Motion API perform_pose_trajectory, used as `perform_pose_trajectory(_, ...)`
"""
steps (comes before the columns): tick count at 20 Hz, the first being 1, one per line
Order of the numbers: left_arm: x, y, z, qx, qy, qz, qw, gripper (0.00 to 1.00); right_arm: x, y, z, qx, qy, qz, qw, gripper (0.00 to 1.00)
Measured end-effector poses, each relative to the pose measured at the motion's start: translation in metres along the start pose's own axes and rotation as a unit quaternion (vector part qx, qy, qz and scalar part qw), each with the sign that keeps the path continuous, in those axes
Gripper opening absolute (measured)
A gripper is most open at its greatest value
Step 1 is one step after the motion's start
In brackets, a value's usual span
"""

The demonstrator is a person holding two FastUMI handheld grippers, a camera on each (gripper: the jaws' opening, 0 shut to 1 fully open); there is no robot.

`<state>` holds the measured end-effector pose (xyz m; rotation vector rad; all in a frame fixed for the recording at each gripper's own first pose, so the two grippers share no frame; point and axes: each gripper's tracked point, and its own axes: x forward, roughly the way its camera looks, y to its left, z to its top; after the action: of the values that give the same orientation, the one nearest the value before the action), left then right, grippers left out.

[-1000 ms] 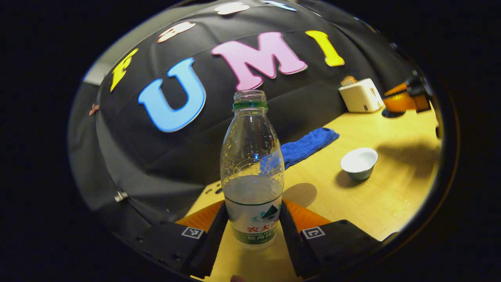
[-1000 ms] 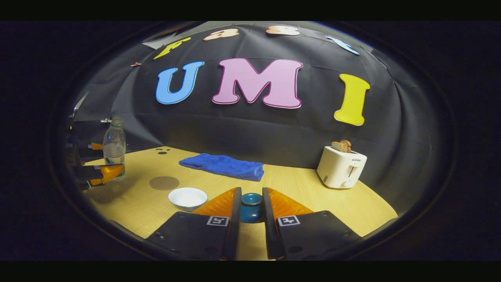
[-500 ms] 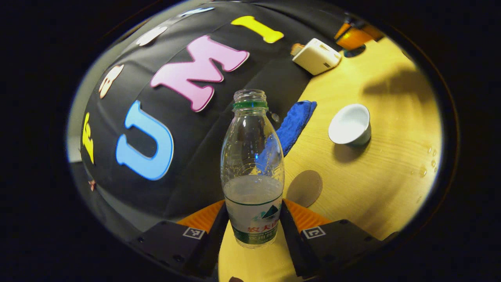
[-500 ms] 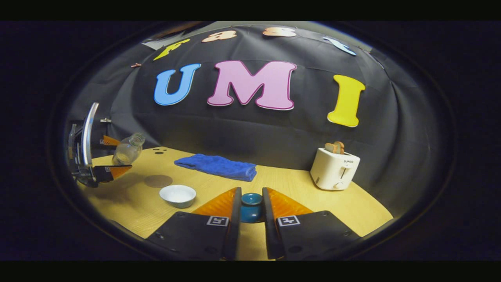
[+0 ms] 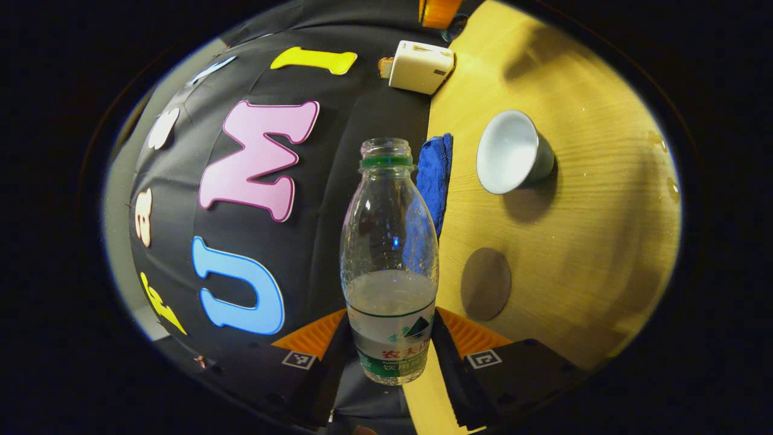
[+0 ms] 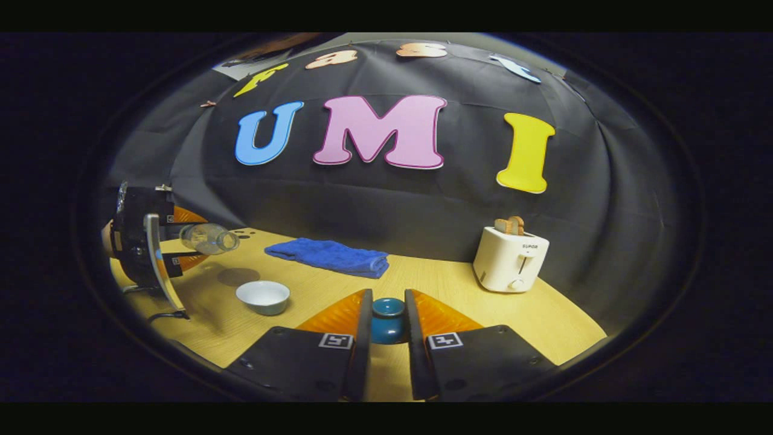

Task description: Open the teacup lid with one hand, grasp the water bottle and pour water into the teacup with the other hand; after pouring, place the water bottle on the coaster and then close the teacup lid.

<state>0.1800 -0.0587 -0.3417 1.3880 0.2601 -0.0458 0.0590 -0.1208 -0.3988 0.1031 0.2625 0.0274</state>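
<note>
Water bottle [image 5: 389, 266], clear plastic with no cap and partly filled, is clamped between both fingers of the left gripper [image 5: 389, 350] at its labelled lower part. In the right gripper view the same bottle lies nearly on its side in the air, its open mouth pointing toward the white teacup [image 6: 263, 296] and raised above the round brown coaster [image 6: 238, 277]. The teacup stands open on the wooden table [image 6: 543, 320], just in front of the coaster. In the left gripper view the table appears turned on edge, with the teacup [image 5: 513, 151] beyond the coaster [image 5: 486, 284].

Farther from the teacup, the right gripper [image 6: 386, 329] has both fingers pressed on the knob of the blue teacup lid [image 6: 388, 320], holding it apart from the cup. A folded blue towel [image 6: 329, 257] lies behind the teacup, near the booth wall. A white toaster [image 6: 510, 260] with toast in its slot stands well apart from the teacup, past the towel.
</note>
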Motion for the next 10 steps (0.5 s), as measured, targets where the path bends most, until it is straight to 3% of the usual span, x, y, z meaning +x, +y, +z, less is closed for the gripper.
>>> perform_pose_trajectory(10, 0.01, 0.0, -0.001, 0.089, 0.009, 0.004, 0.996, 0.75, -0.001, -0.015, -0.005, 0.0, -0.003, 0.007, 1.0, 0.35)
